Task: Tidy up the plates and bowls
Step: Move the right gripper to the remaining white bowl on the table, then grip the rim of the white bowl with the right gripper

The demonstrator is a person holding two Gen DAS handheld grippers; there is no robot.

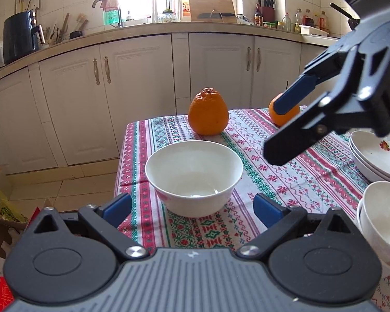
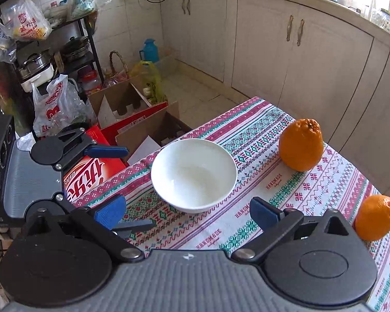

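Both grippers, left gripper [image 1: 192,206] and right gripper [image 2: 188,212], gape wide and empty around the lone white bowl [image 1: 193,176], so I'd pinch its rim squarely before lifting.

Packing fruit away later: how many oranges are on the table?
2: a large orange beyond the lone white bowl, and a second orange near the table's far edge. Others may be hidden.
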